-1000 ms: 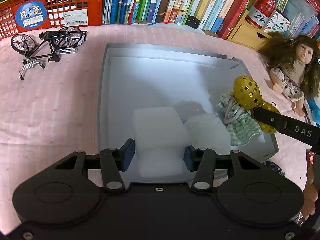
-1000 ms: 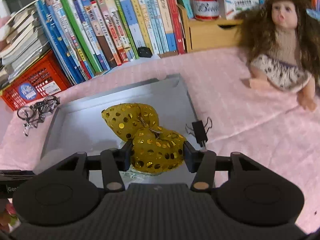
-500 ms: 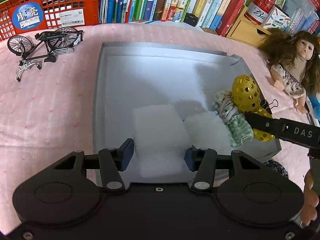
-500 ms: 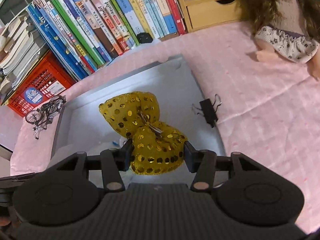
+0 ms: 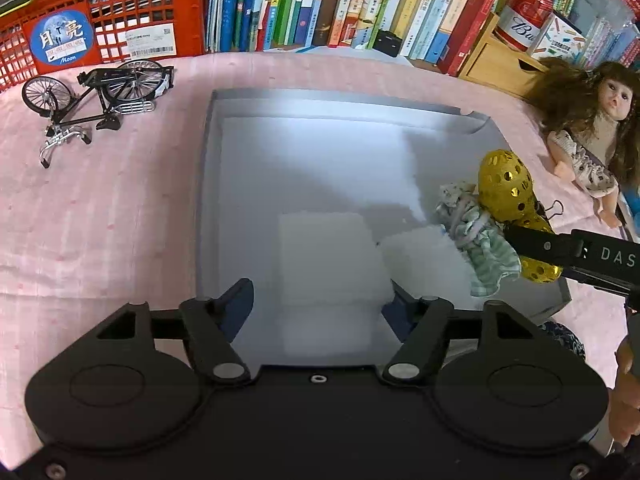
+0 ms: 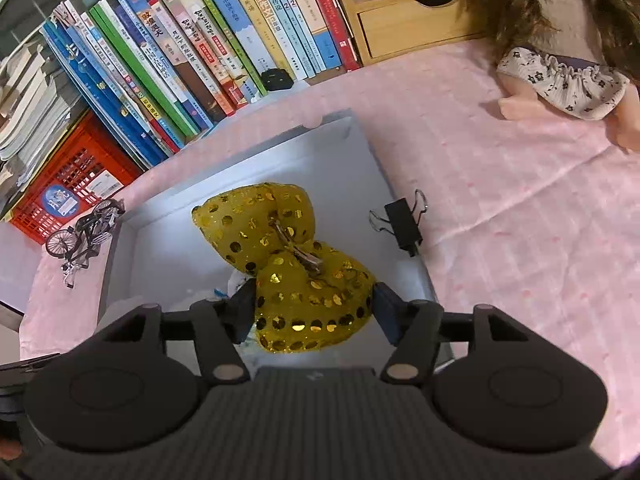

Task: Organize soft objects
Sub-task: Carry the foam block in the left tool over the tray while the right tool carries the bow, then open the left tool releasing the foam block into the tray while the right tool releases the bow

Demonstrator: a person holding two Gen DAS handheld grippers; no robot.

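Both soft things were being released into the grey tray (image 5: 208,184): the left gripper (image 5: 318,304) was opening around the white foam block (image 5: 324,256) lying on the tray floor, and the right gripper (image 6: 312,308) was opening around the gold sequined bow (image 6: 296,264) at the tray's right side. Next, I judged, each hand needed to lift clear without dragging its piece. A second before, both grippers had been clenched on these pieces.

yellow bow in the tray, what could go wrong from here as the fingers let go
The yellow bow lies near the tray's right rim, partly on the green cloth, so as the right gripper opens it may slide over the edge. Its sequins could also snag on a finger and lift out.
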